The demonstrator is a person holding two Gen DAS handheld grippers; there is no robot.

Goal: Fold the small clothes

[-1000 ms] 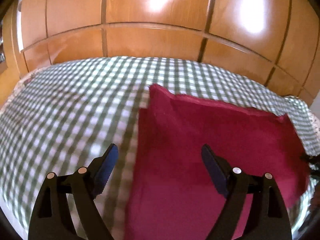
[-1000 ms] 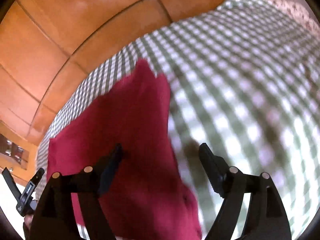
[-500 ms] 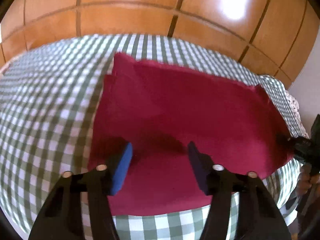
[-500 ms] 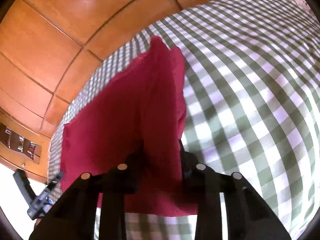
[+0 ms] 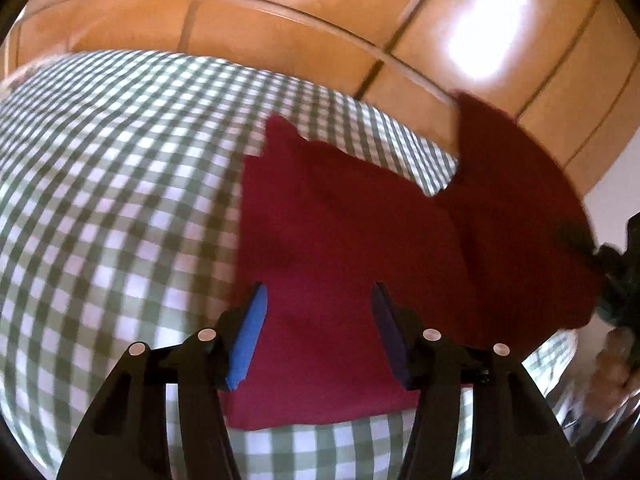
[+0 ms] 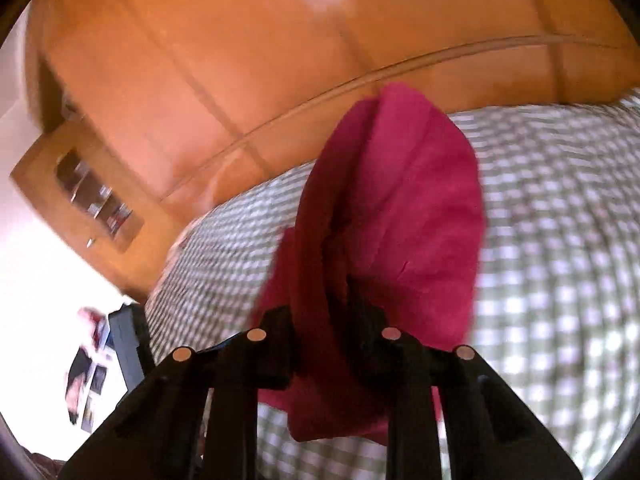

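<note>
- Your right claw (image 6: 336, 340) is clamped on the right-hand end of the red cloth (image 5: 340, 248); its jaws have just been closing, and the fabric bunches between them and drapes forward over the checked bedcover (image 5: 112, 184).
- That gripped end is lifted clear of the bed: in the left wrist view it stands up as a raised flap against the wooden wardrobe panels (image 5: 280, 32), while the rest of the cloth lies flat.
- Your left claw (image 5: 318, 336) stands about half open over the near edge of the cloth. The fabric lies beneath and between the pads, but they do not appear to pinch it, so it holds nothing.
- The cloth's long axis runs side to side across the bed, from its left edge beside your left claw to the lifted end on the right.
- The relation that matters, as I judge it: the left edge lies across that long axis from your right claw, so the fold would carry the raised end leftward over the flat part.
- Your left claw is the nearer one to the resting half and could pin it there.
</note>
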